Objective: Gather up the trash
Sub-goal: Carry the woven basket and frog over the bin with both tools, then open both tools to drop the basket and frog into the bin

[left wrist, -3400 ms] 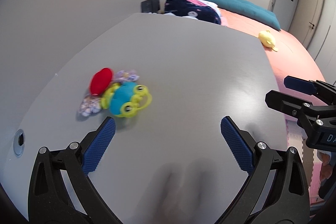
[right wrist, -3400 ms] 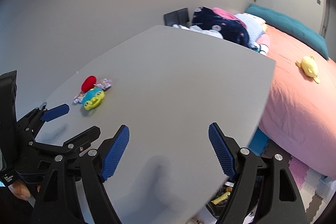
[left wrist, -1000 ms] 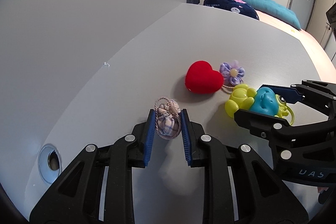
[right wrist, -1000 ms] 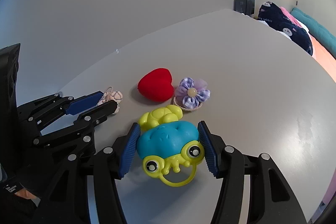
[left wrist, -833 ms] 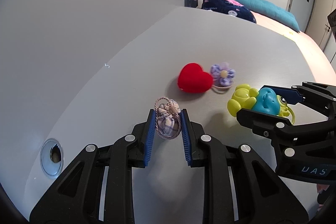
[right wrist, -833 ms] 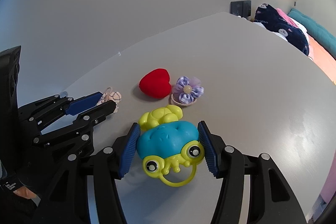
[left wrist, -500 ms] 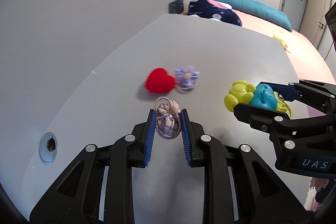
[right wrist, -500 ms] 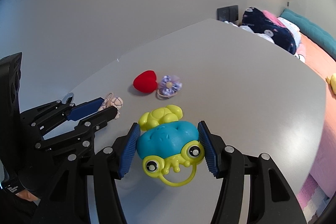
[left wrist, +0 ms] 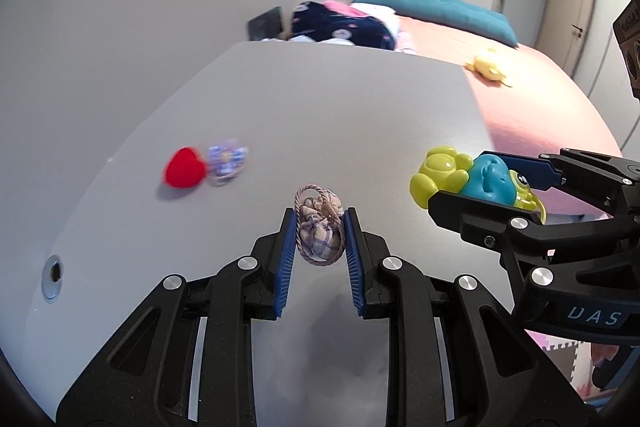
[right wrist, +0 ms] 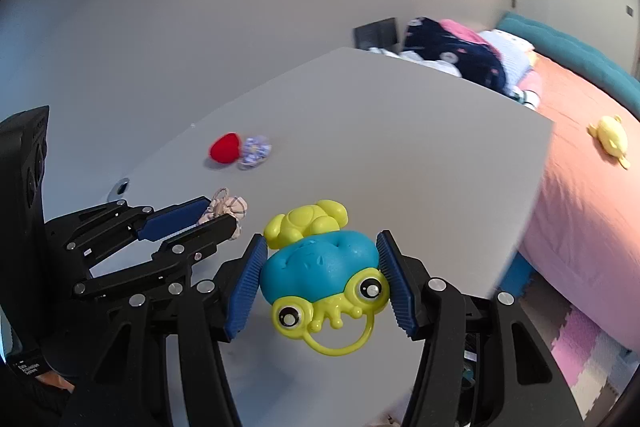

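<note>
My left gripper (left wrist: 320,227) is shut on a small plaid cloth pouch (left wrist: 320,233) with a cord loop, lifted above the grey table (left wrist: 320,115). To its right, my right gripper (right wrist: 322,263) is shut on a blue and yellow frog toy (right wrist: 320,267), whose yellow ring hangs below the pads. The frog toy (left wrist: 476,179) and the right gripper (left wrist: 496,183) also show at the right of the left wrist view. The left gripper (right wrist: 200,217) with the pouch (right wrist: 228,207) shows at the left of the right wrist view. A red heart (left wrist: 184,167) and a purple flower (left wrist: 226,159) lie on the table.
A round cable hole (left wrist: 53,277) sits in the table's near left corner. Beyond the table's right edge is a bed with a pink cover (left wrist: 540,87), a yellow plush (left wrist: 488,65) and dark bedding (left wrist: 340,23). Foam floor mats (right wrist: 580,347) lie below.
Both grippers have pulled back and up from the heart and flower with the pouch and frog toy still gripped. The heart and flower now look smaller and farther left.
</note>
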### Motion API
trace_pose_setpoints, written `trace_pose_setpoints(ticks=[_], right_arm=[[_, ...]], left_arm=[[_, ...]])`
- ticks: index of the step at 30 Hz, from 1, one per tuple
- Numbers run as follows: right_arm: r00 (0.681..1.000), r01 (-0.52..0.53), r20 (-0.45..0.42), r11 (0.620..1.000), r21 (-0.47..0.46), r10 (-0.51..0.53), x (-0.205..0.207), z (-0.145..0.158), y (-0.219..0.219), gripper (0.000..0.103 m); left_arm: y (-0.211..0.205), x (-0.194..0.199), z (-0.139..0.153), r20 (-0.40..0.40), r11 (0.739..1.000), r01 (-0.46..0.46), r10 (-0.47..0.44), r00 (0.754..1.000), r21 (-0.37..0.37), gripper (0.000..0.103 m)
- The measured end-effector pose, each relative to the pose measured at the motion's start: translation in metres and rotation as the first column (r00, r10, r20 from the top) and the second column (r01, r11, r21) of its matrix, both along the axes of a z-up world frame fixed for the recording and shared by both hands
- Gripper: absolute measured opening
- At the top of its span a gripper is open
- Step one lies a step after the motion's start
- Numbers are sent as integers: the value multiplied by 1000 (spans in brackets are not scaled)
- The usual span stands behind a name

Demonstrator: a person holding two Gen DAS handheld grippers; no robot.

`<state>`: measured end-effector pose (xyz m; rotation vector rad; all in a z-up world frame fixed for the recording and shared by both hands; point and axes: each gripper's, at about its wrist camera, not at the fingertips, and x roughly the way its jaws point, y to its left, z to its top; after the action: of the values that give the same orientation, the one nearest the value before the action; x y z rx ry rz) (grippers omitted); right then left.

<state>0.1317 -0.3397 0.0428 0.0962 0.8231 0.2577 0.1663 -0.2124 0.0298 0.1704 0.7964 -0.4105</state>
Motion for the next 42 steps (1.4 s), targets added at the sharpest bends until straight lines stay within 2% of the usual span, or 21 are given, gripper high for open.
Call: trace_pose_setpoints(ticks=[8, 17, 29, 38, 40, 41, 42], right_arm=[[995, 101, 4, 995, 5, -101, -28, -1, -61, 58], [974, 225, 5, 974, 1, -225, -58, -5, -130, 58], [924, 383, -12, 924, 4, -382, -98, -17, -212, 58], [888, 458, -39, 889, 5, -457, -120, -31, -257, 58], [879, 473, -57, 881, -1, -473, -119, -35, -262, 60], [868, 493, -59, 870, -13, -493, -118, -37, -266, 75], [855, 515, -52, 857, -26, -516, -119, -38, -268, 82]], left_arm=[[-58, -15, 4, 3, 995, 95, -95, 996, 7, 24], [-121, -32, 7, 5, 979, 205, -205, 979, 13, 24], [-198, -59, -2, -25, 935, 353, -352, 936, 22, 24], [-243, -72, -16, -68, 896, 443, -441, 895, 22, 24], [-249, -70, -21, -85, 896, 443, -438, 895, 38, 32], [-249, -65, -23, -95, 903, 427, -421, 902, 54, 66], [-248, -62, -23, -90, 919, 388, -381, 920, 72, 96]])
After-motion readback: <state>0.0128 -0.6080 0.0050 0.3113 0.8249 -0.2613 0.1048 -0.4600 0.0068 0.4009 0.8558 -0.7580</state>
